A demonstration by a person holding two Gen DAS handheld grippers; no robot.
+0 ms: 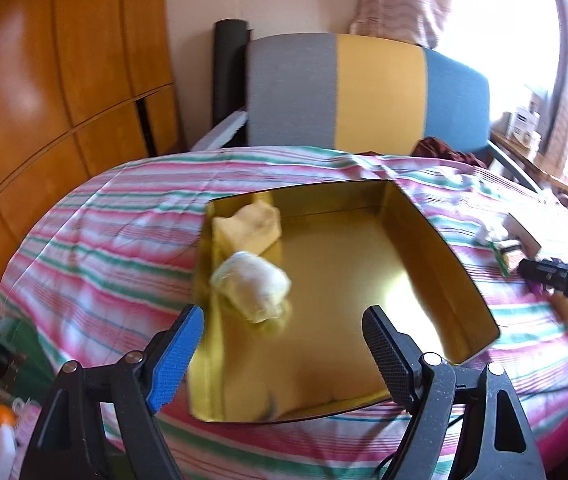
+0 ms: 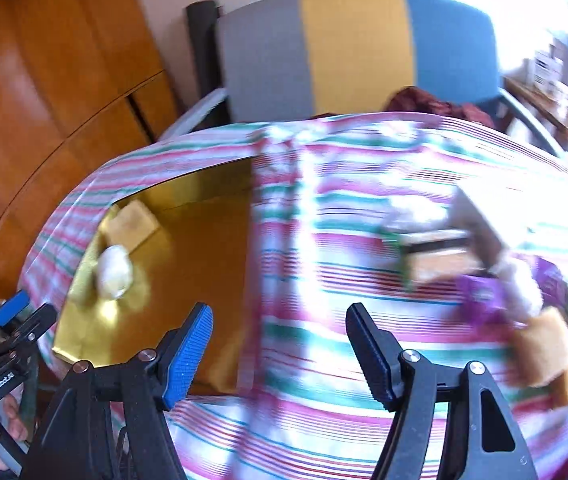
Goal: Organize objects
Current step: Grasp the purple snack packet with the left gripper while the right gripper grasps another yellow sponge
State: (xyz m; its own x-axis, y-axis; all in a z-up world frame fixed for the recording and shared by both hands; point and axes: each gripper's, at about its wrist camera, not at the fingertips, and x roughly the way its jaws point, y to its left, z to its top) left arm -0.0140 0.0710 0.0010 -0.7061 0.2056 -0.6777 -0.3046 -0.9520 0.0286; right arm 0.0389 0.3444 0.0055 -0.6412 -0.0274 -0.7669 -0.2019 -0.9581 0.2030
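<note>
My left gripper (image 1: 284, 332) and right gripper (image 2: 280, 332) both gape empty, low in frame; gold tin (image 1: 435, 236) with two wrapped snacks (image 1: 252, 286) sits mid-frame; right-hand items (image 2: 483, 256) are blurred

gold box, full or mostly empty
Mostly empty: the gold box holds only a yellow packet and a white bundle.

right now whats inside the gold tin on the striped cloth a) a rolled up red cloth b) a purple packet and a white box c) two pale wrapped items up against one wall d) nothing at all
c: in the left wrist view the gold tin holds a yellowish wrapped item and a whiter wrapped item along one wall, with the rest of its floor bare.
</note>
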